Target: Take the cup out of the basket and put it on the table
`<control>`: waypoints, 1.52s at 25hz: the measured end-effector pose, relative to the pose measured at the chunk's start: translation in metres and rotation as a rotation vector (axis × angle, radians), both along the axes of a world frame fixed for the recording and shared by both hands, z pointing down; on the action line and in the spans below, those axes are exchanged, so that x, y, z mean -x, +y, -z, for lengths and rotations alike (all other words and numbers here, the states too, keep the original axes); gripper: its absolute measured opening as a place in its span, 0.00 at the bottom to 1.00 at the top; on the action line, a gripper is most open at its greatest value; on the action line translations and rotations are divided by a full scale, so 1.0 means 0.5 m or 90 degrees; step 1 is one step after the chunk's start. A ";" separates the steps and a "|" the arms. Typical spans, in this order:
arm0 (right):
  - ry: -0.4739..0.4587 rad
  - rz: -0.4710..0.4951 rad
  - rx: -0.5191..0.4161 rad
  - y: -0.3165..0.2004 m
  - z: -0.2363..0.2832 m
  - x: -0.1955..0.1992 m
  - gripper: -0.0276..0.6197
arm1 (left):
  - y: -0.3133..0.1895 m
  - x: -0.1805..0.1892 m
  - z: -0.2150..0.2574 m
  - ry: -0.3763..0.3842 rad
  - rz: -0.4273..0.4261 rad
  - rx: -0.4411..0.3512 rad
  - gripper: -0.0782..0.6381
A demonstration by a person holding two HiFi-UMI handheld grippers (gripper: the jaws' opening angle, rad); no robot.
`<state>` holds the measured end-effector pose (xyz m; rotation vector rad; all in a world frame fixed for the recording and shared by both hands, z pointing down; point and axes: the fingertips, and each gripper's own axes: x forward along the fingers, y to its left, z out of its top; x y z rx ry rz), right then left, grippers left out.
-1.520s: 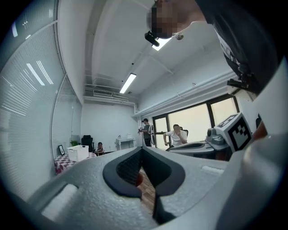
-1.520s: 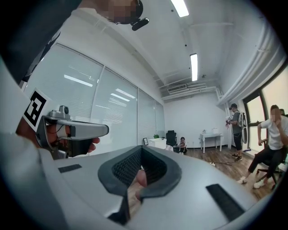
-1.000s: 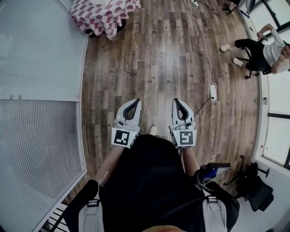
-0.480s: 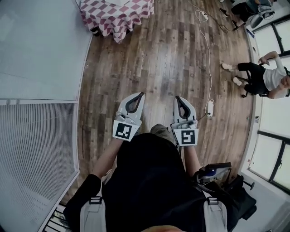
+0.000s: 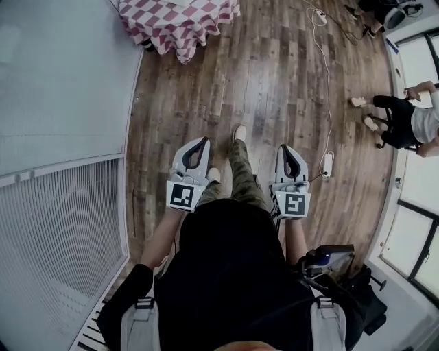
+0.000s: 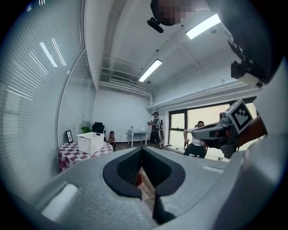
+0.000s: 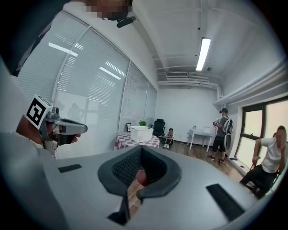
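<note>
A white basket [image 6: 92,143] stands on a round table with a red-and-white checked cloth [image 5: 180,20] far across the room; the same basket [image 7: 141,134] appears small in the right gripper view. What lies inside it is hidden, and no cup is to be seen. My left gripper [image 5: 204,141] and right gripper [image 5: 283,147] are held side by side in front of my body, over the wooden floor and well short of the table. Both are shut with nothing between the jaws, as both gripper views confirm for the left gripper [image 6: 143,148] and the right gripper [image 7: 141,148].
A glass wall with blinds [image 5: 55,226] runs along the left. A white power strip [image 5: 327,163] with its cable lies on the floor to the right. One person sits at the right by the windows [image 5: 415,123]; others stand or sit at the far end [image 7: 221,130].
The person has walked toward the table; it sits fuller in the top of the head view. A leg has stepped forward between the grippers, which have spread slightly and stayed shut.
</note>
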<state>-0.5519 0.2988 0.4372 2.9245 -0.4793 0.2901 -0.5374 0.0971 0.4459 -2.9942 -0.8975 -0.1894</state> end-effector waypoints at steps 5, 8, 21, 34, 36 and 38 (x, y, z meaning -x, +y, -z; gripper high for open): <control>0.004 0.033 -0.039 0.014 -0.030 -0.183 0.05 | 0.049 -0.137 -0.006 -0.004 0.014 -0.034 0.12; 0.017 0.060 -0.073 0.012 -0.016 -0.299 0.05 | 0.095 -0.232 0.016 -0.017 0.015 -0.045 0.12; 0.013 0.135 -0.073 0.083 -0.028 -0.632 0.05 | 0.261 -0.521 0.048 -0.008 -0.003 -0.074 0.12; -0.064 0.272 -0.019 -0.123 -0.074 -0.911 0.05 | 0.094 -0.834 -0.032 -0.034 0.078 -0.044 0.12; -0.076 0.297 -0.015 -0.165 -0.060 -0.967 0.05 | 0.065 -0.914 -0.013 -0.017 0.071 -0.052 0.12; -0.079 0.334 -0.006 -0.206 -0.045 -1.037 0.05 | 0.038 -0.993 0.011 0.018 0.073 -0.050 0.12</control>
